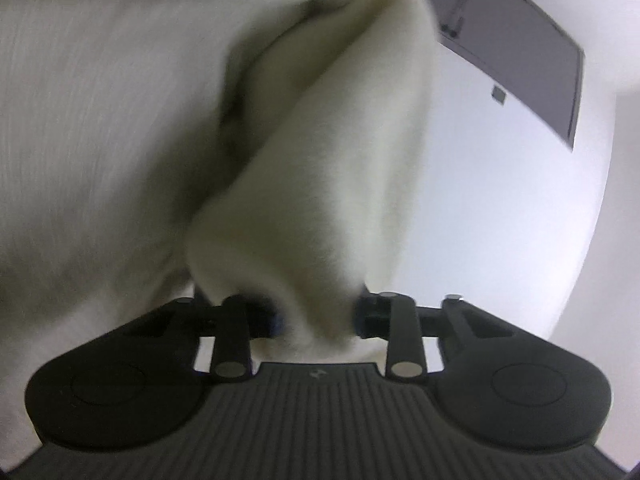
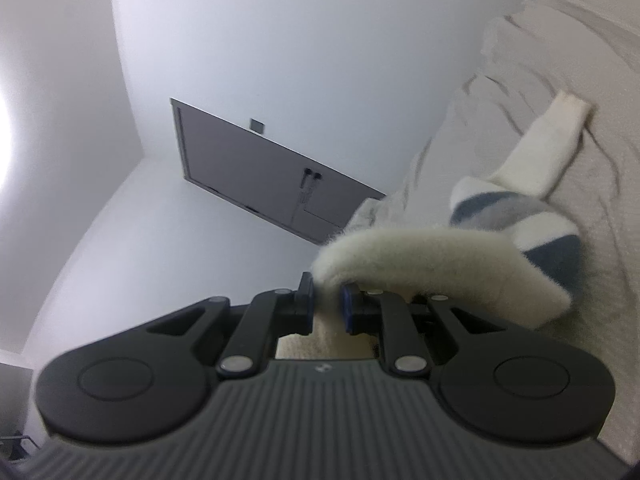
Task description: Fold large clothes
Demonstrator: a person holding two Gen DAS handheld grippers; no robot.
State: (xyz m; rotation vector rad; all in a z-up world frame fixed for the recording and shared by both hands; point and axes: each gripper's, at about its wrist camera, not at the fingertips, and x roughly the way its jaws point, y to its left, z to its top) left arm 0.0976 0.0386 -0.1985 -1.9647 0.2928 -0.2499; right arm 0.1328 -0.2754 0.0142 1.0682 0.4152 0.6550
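A fuzzy cream sweater (image 1: 340,184) with blue and grey stripes (image 2: 500,212) is the garment. In the left wrist view my left gripper (image 1: 316,314) is shut on a thick fold of the cream fabric, which rises away from the jaws. In the right wrist view my right gripper (image 2: 326,304) is shut on a cream edge of the same sweater (image 2: 420,256), which curves off to the right. A cream sleeve with its cuff (image 2: 560,120) lies on the bed cover. The jaw tips are partly hidden by fabric.
A white wrinkled bed cover (image 2: 540,60) fills the right side of the right wrist view and the left side of the left wrist view (image 1: 100,120). A grey door (image 2: 260,184) stands in a white wall behind; it also shows in the left wrist view (image 1: 520,48).
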